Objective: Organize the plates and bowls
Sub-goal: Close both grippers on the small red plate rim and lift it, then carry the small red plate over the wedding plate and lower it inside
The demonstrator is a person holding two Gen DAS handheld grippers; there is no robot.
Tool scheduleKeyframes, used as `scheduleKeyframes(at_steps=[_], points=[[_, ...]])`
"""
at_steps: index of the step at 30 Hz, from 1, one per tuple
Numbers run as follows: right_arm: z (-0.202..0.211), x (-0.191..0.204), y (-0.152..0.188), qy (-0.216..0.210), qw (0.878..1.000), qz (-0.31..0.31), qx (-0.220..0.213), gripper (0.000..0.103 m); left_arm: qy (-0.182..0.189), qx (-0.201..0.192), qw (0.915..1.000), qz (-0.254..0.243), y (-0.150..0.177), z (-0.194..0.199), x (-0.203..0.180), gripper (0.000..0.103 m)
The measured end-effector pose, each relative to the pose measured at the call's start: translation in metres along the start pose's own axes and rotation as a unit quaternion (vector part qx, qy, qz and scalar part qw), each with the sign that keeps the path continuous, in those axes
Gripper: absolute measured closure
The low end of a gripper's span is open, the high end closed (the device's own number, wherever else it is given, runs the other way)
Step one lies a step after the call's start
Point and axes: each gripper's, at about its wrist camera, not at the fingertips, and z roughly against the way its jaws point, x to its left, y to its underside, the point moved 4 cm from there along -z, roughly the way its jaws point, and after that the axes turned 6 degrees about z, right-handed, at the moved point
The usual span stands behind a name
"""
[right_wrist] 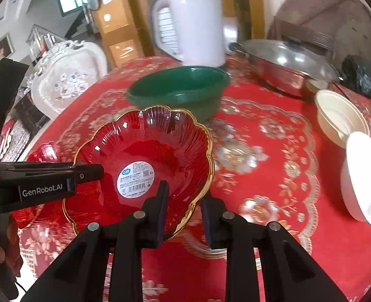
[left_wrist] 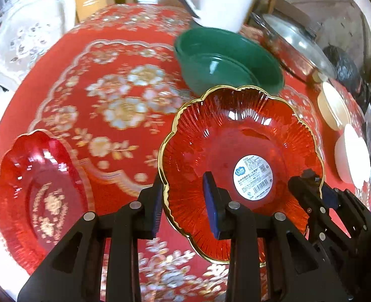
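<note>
Left gripper (left_wrist: 185, 198) and right gripper (right_wrist: 184, 210) each pinch opposite rims of the gold-edged red plate (right_wrist: 145, 161), held above the red tablecloth (right_wrist: 273, 166). Green bowl (right_wrist: 178, 88) just behind it; second red plate (left_wrist: 39, 191) lies left; white bowls (right_wrist: 341, 118) right.

Left gripper (left_wrist: 185, 201) and right gripper (right_wrist: 184, 211), both pitched downward, jaws clamped on opposite rim edges of one shared dish.
</note>
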Motion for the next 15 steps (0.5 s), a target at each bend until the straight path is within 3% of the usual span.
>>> scheduleKeyframes(at_steps=[15], points=[[-0.005,0.096,-0.027,-0.059,0.996,0.072,-0.009,0.079,-0.035,-0.038,0.9961,0.071,0.007,0.053,0.103,0.073]])
